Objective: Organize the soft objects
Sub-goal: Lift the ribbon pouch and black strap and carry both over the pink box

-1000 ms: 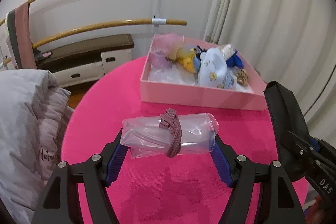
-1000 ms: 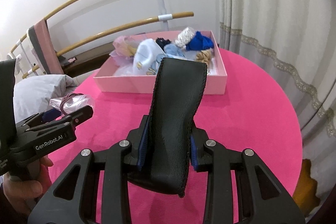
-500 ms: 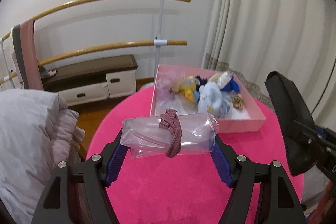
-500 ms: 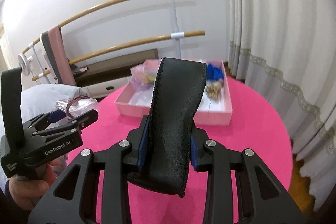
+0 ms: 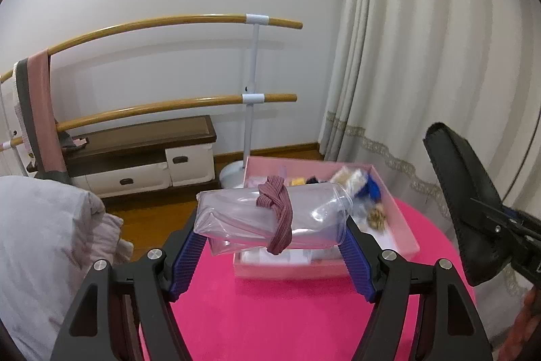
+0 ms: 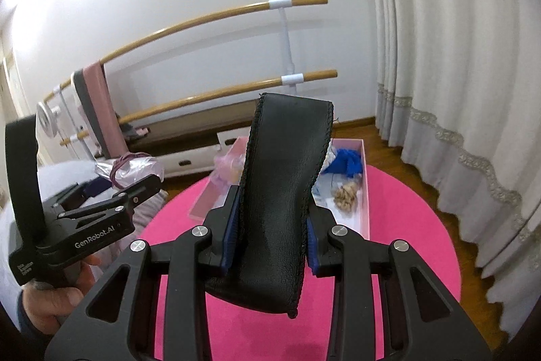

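Observation:
My left gripper [image 5: 270, 235] is shut on a clear plastic pouch [image 5: 314, 212] wrapped with a mauve hair band [image 5: 279, 215], held crosswise above the pink table [image 5: 270, 310]. My right gripper [image 6: 270, 225] is shut on a folded black leather piece [image 6: 280, 185] that stands upright between its blue pads. That black piece [image 5: 463, 202] also shows at the right edge of the left wrist view. The left gripper and its pouch [image 6: 132, 168] appear at the left of the right wrist view. Beyond both lies a pink box [image 5: 321, 271] [image 6: 366, 192] with several soft items inside.
A round table with a pink cloth [image 6: 405, 242] carries the box. Behind stand wooden ballet bars [image 5: 169, 26], a low white drawer bench [image 5: 142, 158] and curtains [image 5: 422, 56]. A pale quilted garment [image 5: 40, 242] lies at the left. A person's hand [image 6: 54, 303] holds the left gripper.
Both grippers have risen well above the table, still holding the pouch and the black piece. The pink box now sits lower in both views and more wall shows.

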